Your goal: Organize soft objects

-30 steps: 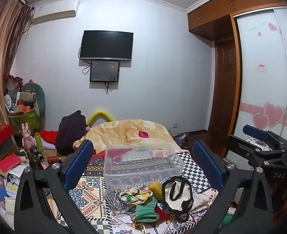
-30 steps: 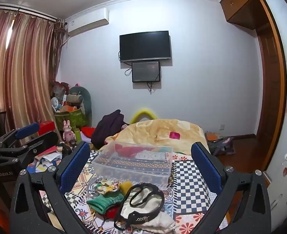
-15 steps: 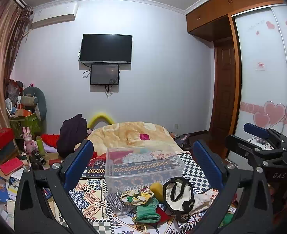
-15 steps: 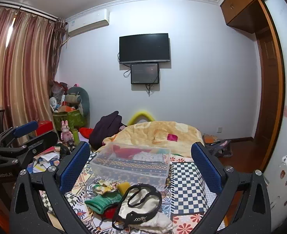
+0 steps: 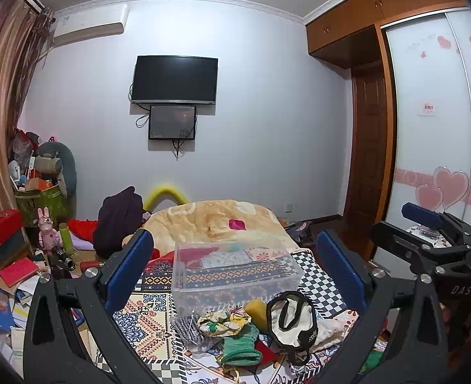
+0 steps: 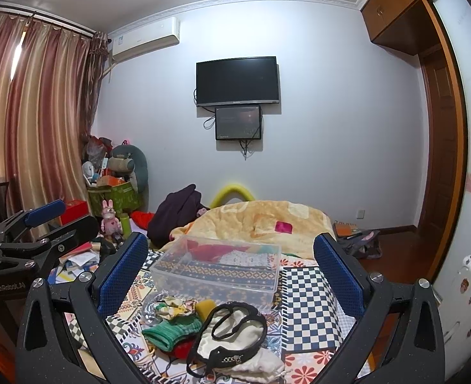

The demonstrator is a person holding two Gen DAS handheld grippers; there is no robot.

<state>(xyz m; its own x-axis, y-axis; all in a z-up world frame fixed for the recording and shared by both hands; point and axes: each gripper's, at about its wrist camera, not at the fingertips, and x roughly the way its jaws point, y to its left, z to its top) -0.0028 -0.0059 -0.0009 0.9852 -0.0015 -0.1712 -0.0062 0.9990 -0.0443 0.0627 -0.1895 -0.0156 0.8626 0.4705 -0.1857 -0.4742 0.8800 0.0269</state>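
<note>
A pile of soft things lies on the patterned bedspread in front of a clear plastic box (image 5: 232,270) (image 6: 217,270). The pile holds a green knitted piece (image 5: 240,347) (image 6: 168,331), a floral scrunchie (image 5: 224,318) (image 6: 173,305), a yellow sponge (image 5: 256,310) (image 6: 205,308), a grey knit item (image 5: 187,328) and a cream garment with black trim (image 5: 291,321) (image 6: 232,336). My left gripper (image 5: 235,256) hovers open above and behind the pile, nothing between its fingers. My right gripper (image 6: 230,254) is open too, held over the same pile.
A beige blanket (image 5: 216,220) and dark clothing (image 5: 118,216) lie at the bed's far end. Boxes, books and toys (image 5: 17,256) crowd the floor on the left. A wardrobe (image 5: 427,128) and a wooden door stand on the right. A TV (image 5: 174,80) hangs on the far wall.
Both views have tilted slightly upward, so the pile and box sit lower in frame. Both grippers stay open; nothing on the bed has moved.
</note>
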